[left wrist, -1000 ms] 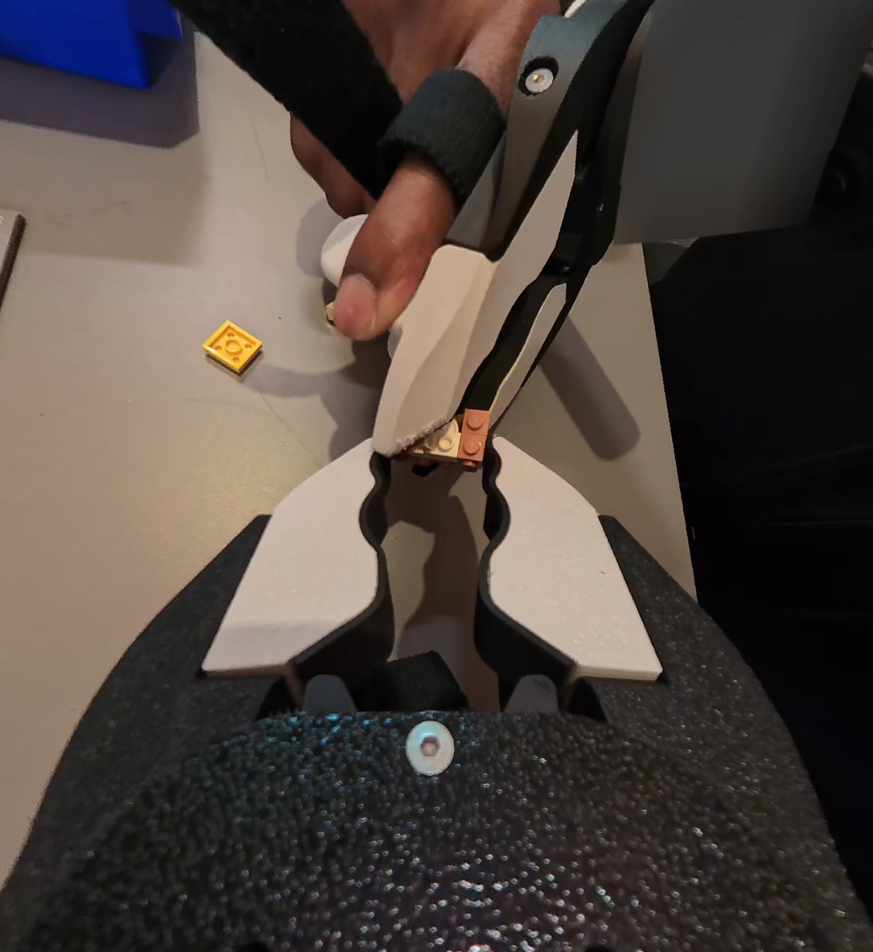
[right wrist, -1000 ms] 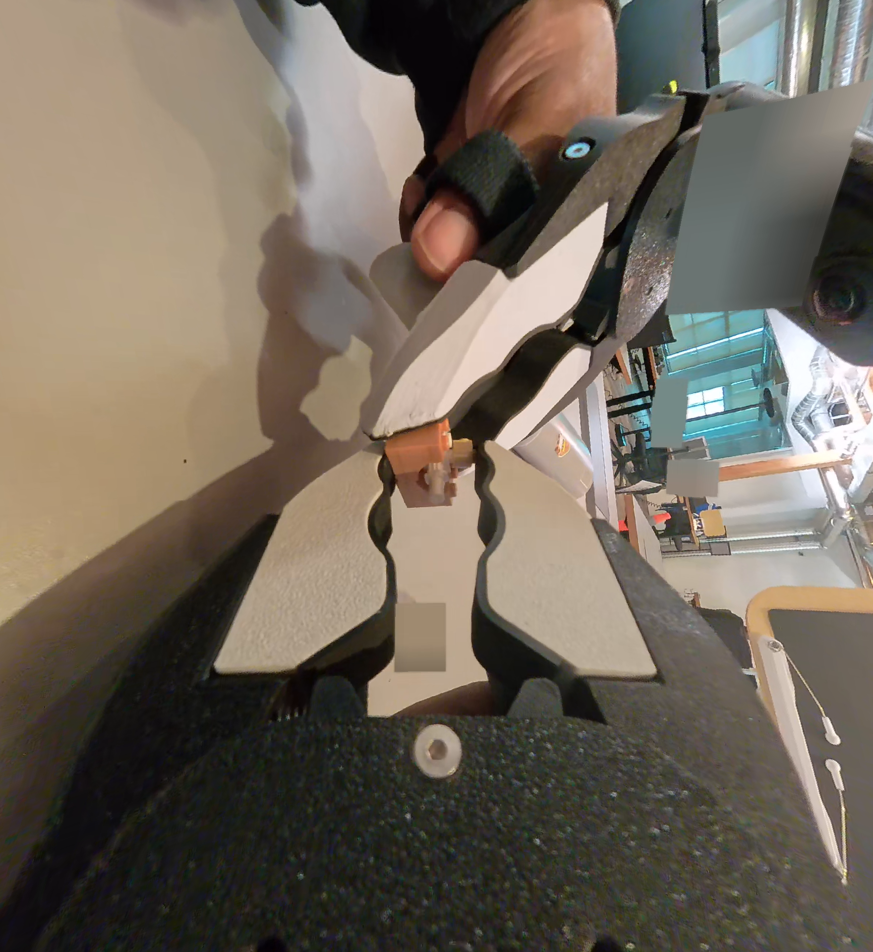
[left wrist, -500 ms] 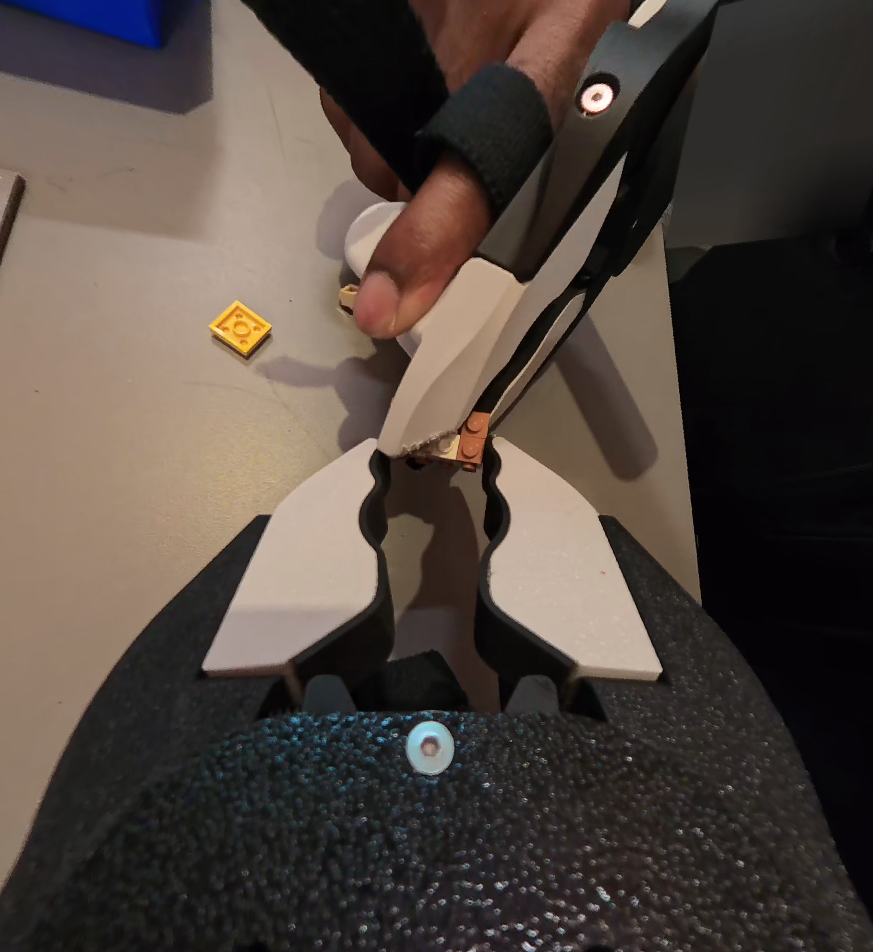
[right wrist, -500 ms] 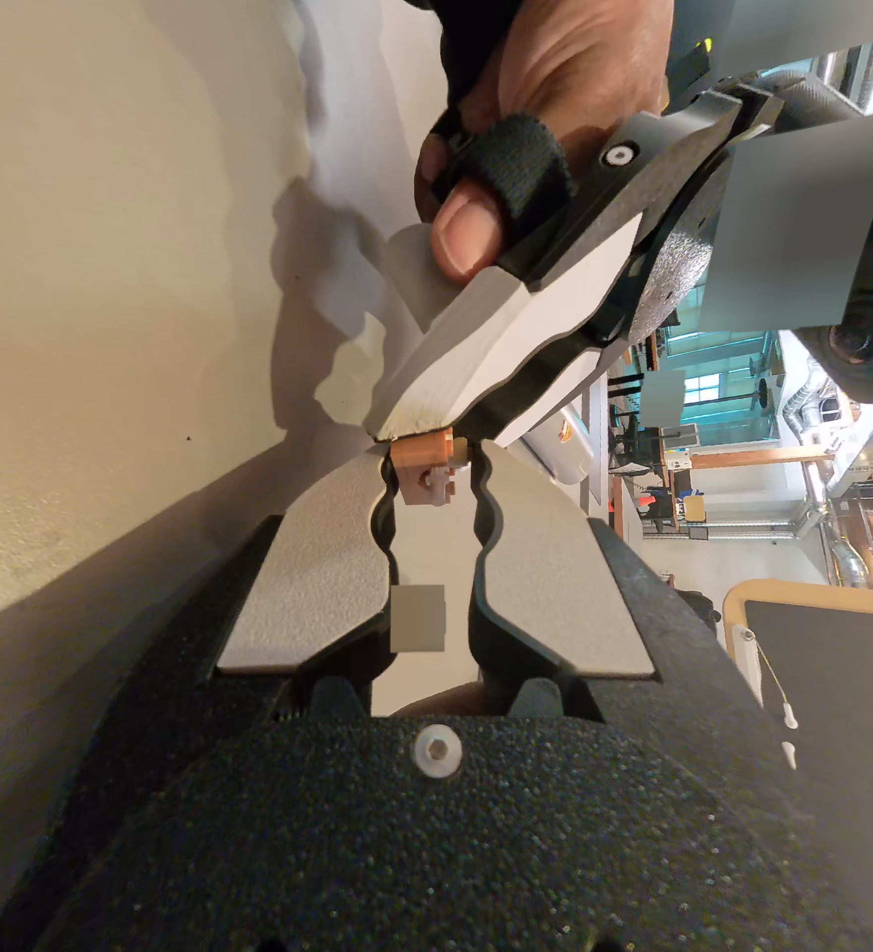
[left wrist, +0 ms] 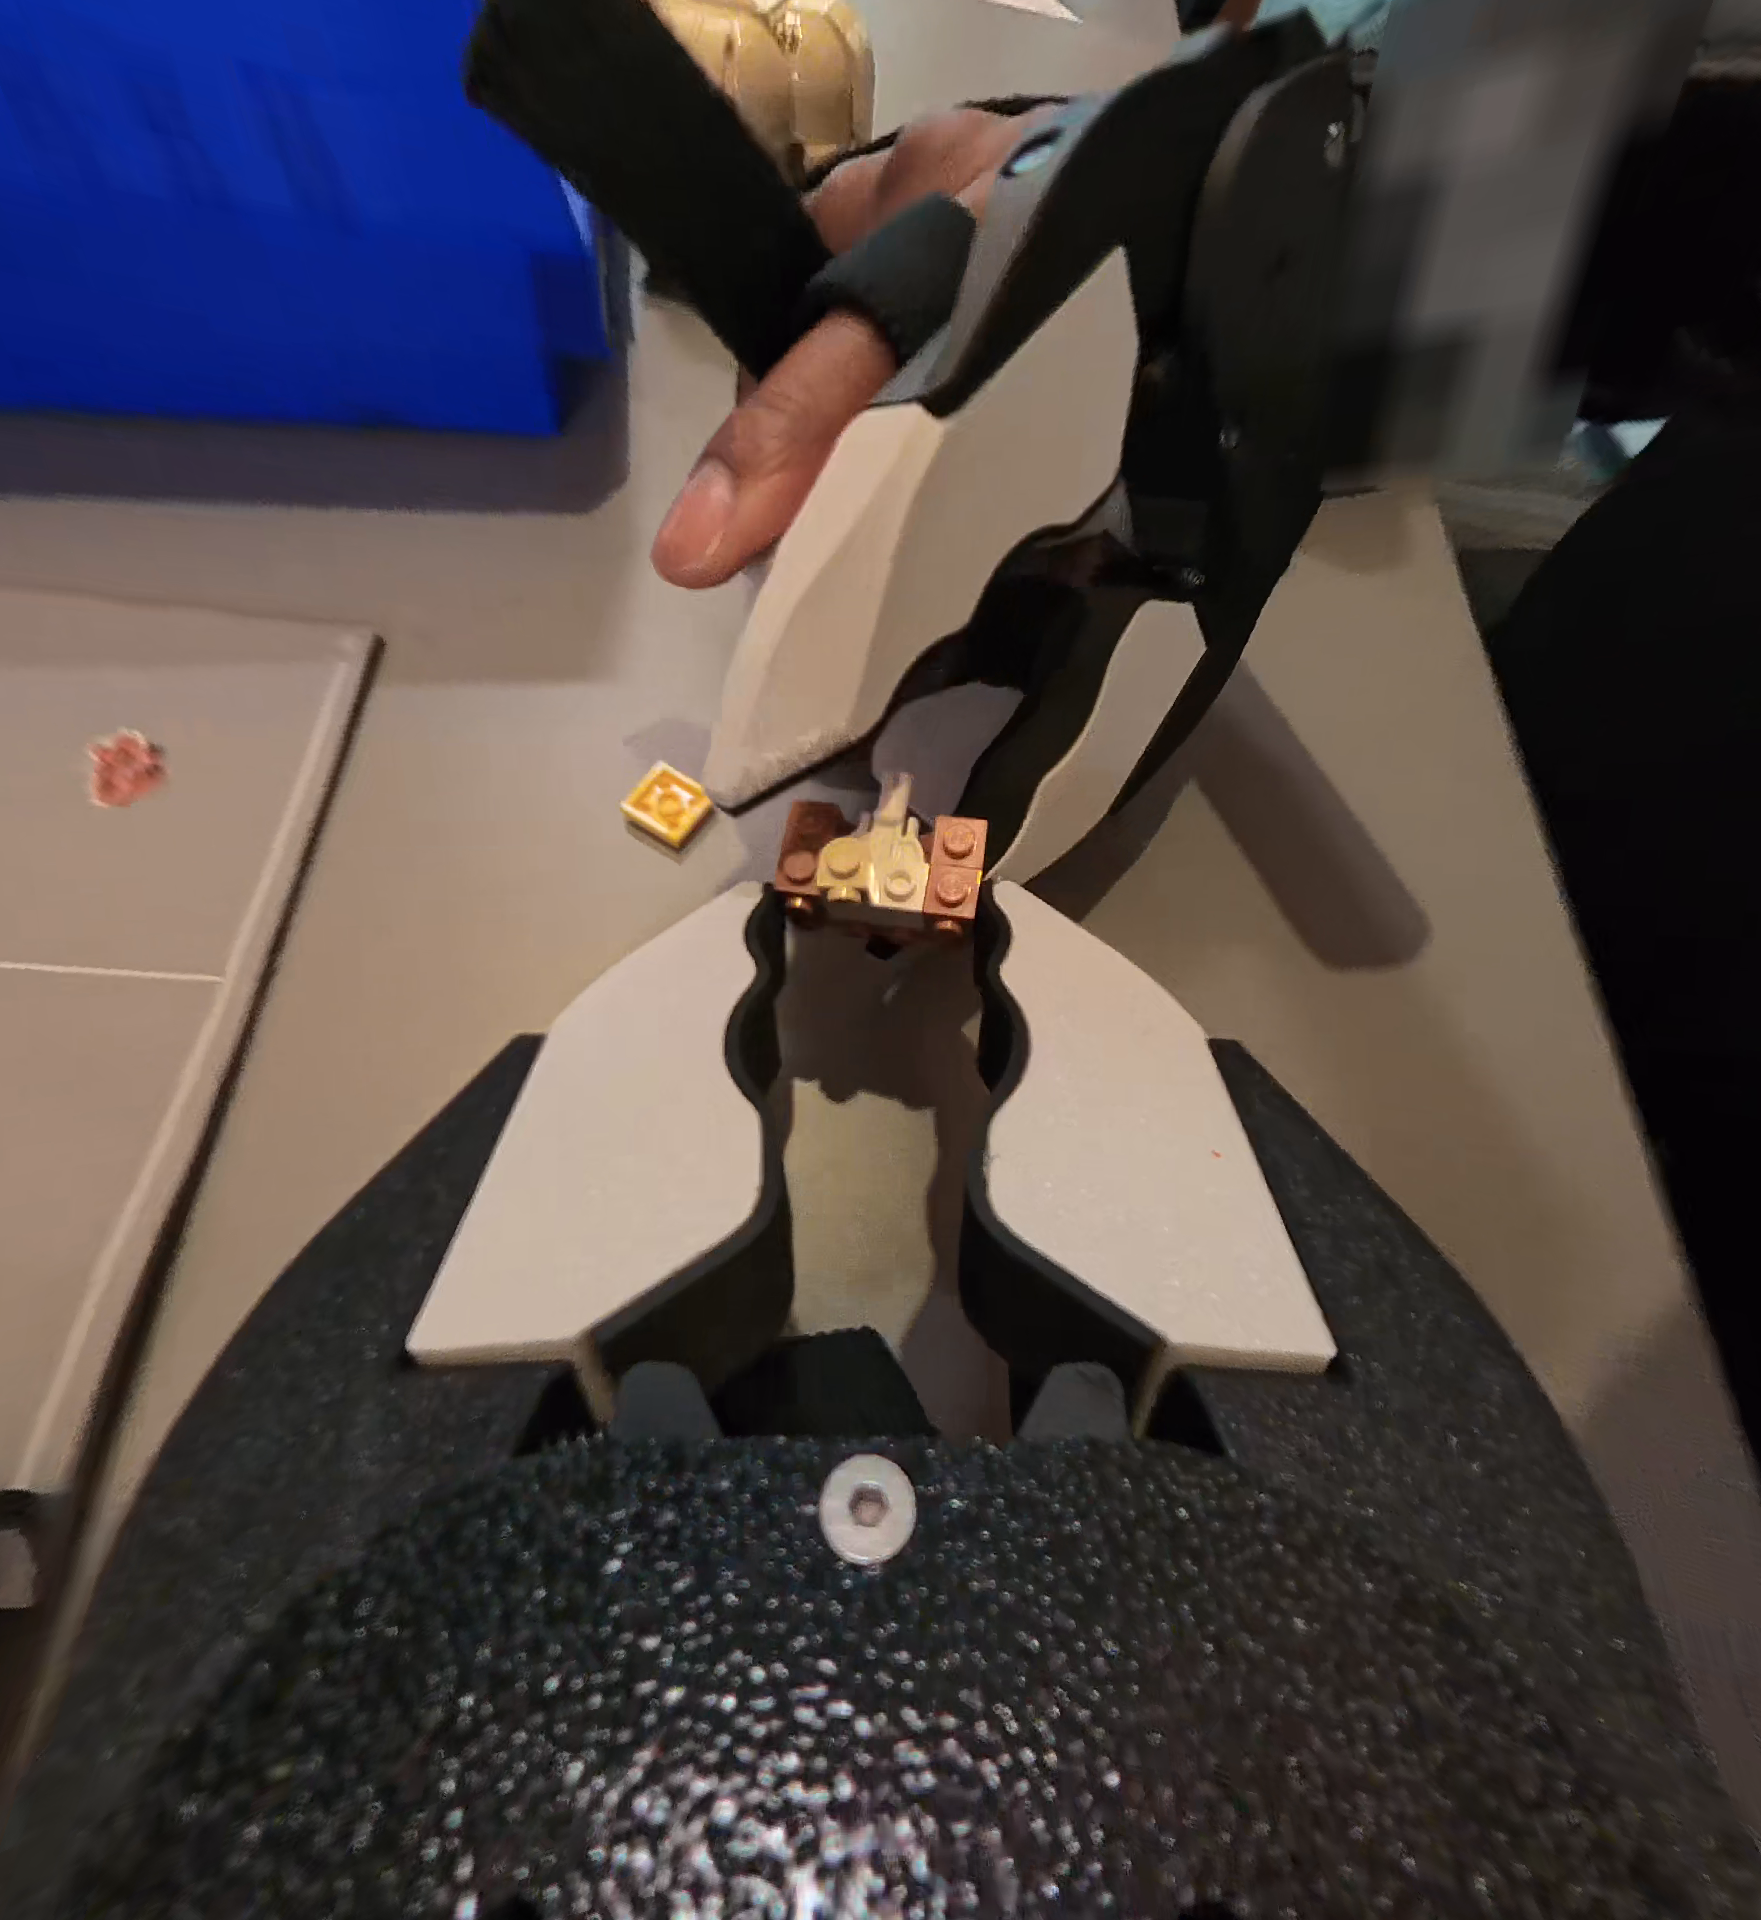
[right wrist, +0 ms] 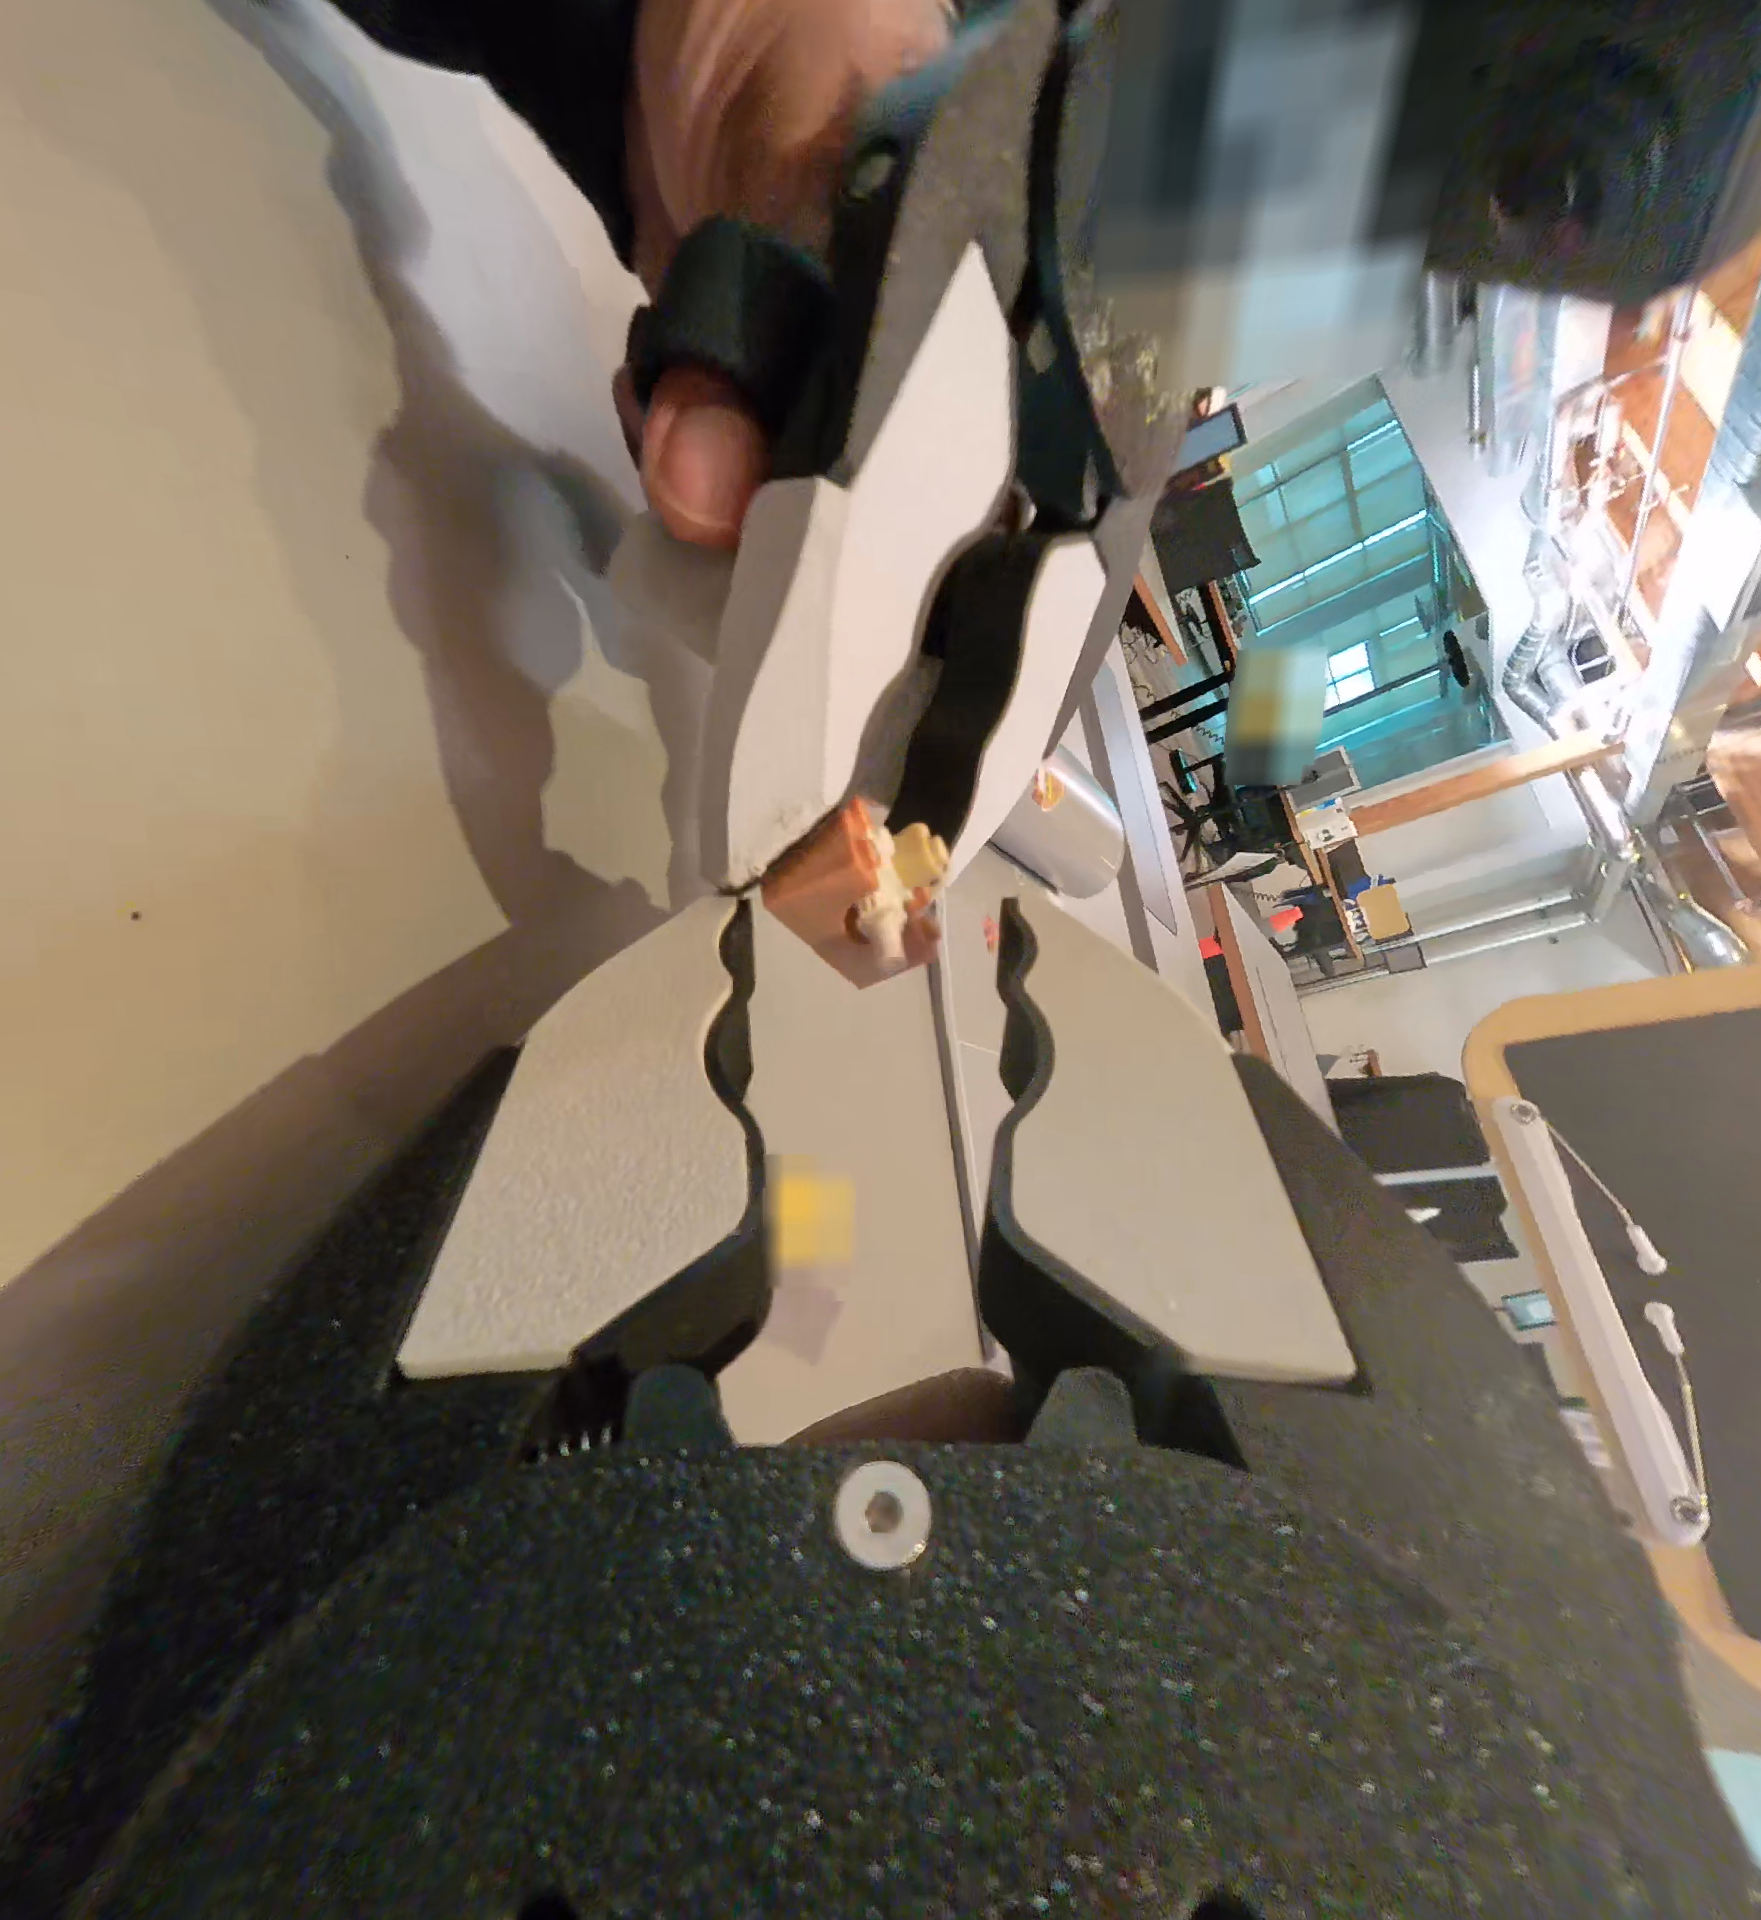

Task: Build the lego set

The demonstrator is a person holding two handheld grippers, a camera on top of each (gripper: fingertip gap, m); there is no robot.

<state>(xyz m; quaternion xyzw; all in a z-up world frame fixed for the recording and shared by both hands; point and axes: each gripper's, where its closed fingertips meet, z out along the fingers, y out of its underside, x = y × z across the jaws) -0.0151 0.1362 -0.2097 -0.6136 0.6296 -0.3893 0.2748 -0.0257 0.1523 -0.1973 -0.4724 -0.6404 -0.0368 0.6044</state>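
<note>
A grey mat (left wrist: 76,935) lies at the left of the tabletop (left wrist: 460,935), a blue bin (left wrist: 232,208) behind it. A yellow square plate (left wrist: 665,823) rests just left of the left gripper (left wrist: 881,914), whose fingertips clamp a small brown-and-tan brick assembly (left wrist: 881,868) above the tabletop. Just beyond it, the right gripper (left wrist: 855,800), in a person's hand (left wrist: 803,436), stands with jaws apart, clear of the bricks.

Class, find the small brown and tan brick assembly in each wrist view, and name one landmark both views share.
Left wrist view: brick assembly at centre, clamped between the left gripper fingers.
Right wrist view: brick assembly at centre, just beyond the open right gripper.
Shared landmark: the grey table.
</note>
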